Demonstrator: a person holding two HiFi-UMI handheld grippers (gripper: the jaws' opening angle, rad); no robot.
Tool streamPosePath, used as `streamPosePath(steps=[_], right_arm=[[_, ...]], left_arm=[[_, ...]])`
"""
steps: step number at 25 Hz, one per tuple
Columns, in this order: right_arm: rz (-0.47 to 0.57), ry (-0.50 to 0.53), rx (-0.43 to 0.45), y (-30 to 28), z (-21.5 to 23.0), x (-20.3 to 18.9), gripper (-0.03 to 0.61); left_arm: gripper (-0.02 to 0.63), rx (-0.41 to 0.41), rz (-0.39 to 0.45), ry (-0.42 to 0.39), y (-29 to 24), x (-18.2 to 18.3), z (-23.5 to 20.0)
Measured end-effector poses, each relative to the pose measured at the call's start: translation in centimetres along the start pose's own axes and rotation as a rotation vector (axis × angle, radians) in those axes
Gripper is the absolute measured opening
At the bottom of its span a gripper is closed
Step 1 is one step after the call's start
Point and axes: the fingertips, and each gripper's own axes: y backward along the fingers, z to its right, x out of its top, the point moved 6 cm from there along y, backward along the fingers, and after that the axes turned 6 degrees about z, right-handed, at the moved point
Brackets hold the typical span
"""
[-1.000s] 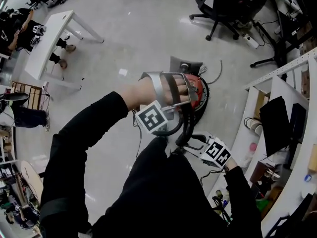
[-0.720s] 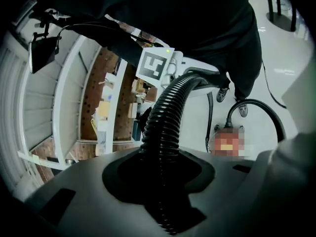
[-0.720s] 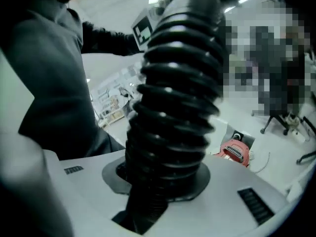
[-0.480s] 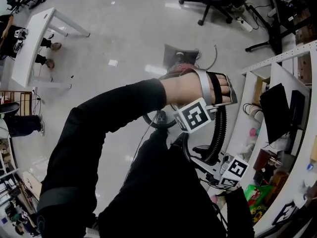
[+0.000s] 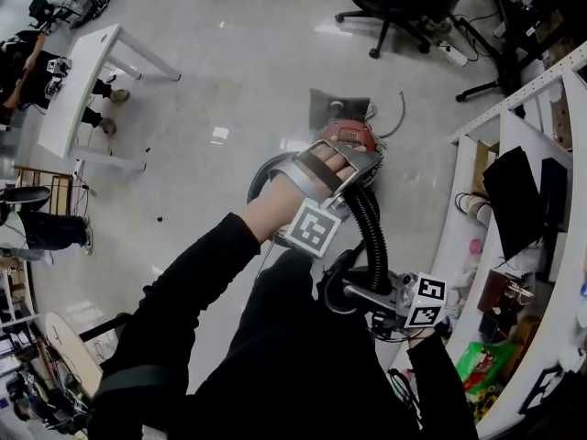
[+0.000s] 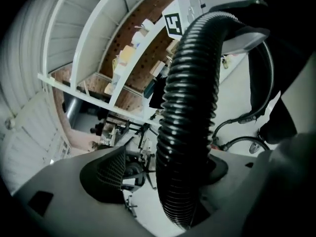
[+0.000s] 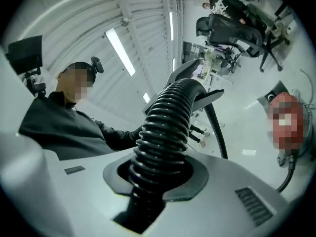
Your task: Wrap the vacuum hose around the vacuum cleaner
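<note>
Where it bends, the hose [image 5: 374, 238] is black, ribbed.

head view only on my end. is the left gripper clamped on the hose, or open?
Observer: Open. In the left gripper view, the left gripper has its jaws apart; they have just been opening. The hose runs between them, with a gap to the pad at that view's left.
Operator: right one?
Observer: The right gripper is shut on the hose. Its own view shows the pads squeezing the ribs, and the jaws have just closed further.
</note>
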Motion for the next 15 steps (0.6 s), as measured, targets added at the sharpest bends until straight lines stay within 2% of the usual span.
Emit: streamPosePath(steps=[3, 6, 9, 11, 13, 15], right_arm=[[-0.110, 0.024, 0.062, 0.1, -1.0, -2.0, 0.110], [-0.146, 0.032, 0.057, 0.5, -1.8, -3.2, 0.110], [-0.037, 0.001, -0.039, 0.2, -1.6, -3.6, 0.110], [0.081, -0.036, -0.121, -0.5, -1.1, -4.1, 0.111], [0.187, -0.062, -0.196, -1.8, -0.8, -4.6, 0.112], [0.285, -0.076, -0.266, -3.3, -1.0, -4.9, 0.112]], left_arm=[[0.419, -0.056, 0.044, 0.149, 3.2, -1.1, 1.9], [0.433, -0.125, 0.043, 0.320, 6.4, -3.9, 2.8], [0.431, -0.081, 0.045, 0.509, 12.4, -6.4, 2.9], [0.431, -0.065, 0.134, 0.710, 16.9, -6.6, 4.7], [0.431, -0.122, 0.265, 0.928, 20.2, -5.0, 8.9], [0.431, -0.209, 0.361, 1.084, 21.8, -2.7, 14.1]])
